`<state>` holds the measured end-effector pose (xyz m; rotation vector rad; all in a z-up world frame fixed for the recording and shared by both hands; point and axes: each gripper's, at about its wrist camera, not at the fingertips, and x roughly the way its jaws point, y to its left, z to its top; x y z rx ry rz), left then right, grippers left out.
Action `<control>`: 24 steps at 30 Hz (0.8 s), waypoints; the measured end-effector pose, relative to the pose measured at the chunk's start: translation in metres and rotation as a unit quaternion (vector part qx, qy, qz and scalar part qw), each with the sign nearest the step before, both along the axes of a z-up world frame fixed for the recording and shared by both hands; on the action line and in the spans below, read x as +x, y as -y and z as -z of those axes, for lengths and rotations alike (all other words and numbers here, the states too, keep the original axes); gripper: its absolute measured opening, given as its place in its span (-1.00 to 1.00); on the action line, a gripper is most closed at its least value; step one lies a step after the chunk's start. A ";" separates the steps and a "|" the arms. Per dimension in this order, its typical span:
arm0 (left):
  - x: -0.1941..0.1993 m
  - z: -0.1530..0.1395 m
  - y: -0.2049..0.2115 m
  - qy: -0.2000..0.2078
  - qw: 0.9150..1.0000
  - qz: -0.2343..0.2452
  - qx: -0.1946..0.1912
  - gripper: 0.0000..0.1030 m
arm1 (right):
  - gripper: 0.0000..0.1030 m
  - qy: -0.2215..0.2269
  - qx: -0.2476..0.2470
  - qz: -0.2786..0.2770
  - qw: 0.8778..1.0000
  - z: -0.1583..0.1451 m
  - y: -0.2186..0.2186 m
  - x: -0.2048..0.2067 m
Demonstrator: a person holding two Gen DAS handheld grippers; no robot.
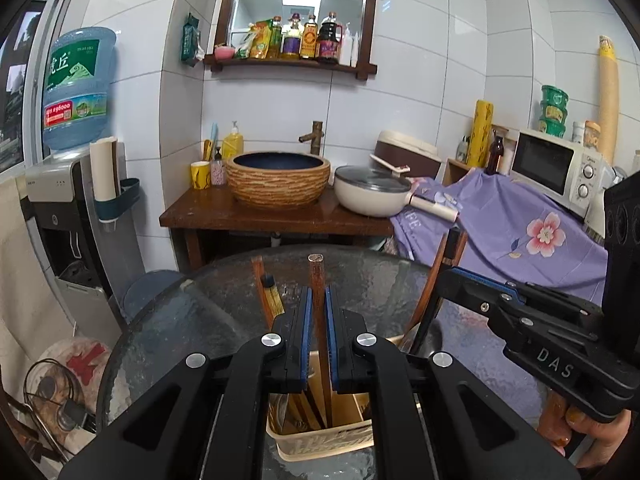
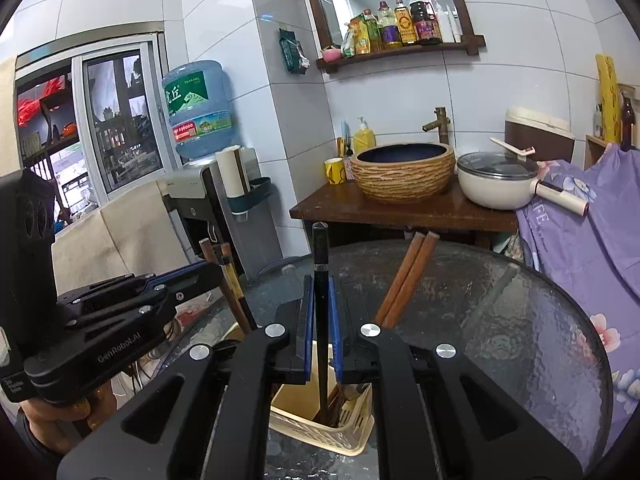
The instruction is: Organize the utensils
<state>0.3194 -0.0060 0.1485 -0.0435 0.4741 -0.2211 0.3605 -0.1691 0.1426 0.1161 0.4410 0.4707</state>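
Round glass table (image 1: 192,320) in white-tiled kitchen, sink (image 1: 278,180) behind.

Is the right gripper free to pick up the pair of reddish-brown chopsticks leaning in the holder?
Probably not yet: the right gripper is shut on a black chopstick, so that must go first. The reddish-brown pair leans uncovered beside it.

both cameras sit just behind their own jaws, looking forward and slightly downward over a round glass table (image 1: 168,320) toward a tiled wall. the left wrist view faces the basin (image 1: 278,180) nearly head-on, with the right gripper (image 1: 456,276) entering from its right edge. the right wrist view looks from further right — the left gripper (image 2: 212,270) enters from its left, and a window (image 2: 116,120) shows. both hang close above the cream utensil basket (image 2: 316,428) and share the basin, the shelf mirror (image 2: 392,12) and the water bottle (image 1: 76,88).
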 end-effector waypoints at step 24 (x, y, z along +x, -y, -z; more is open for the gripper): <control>-0.153 0.020 -0.026 0.195 0.979 -0.045 0.033 0.88 | 0.89 0.160 -0.014 0.050 0.986 0.014 0.033 -0.153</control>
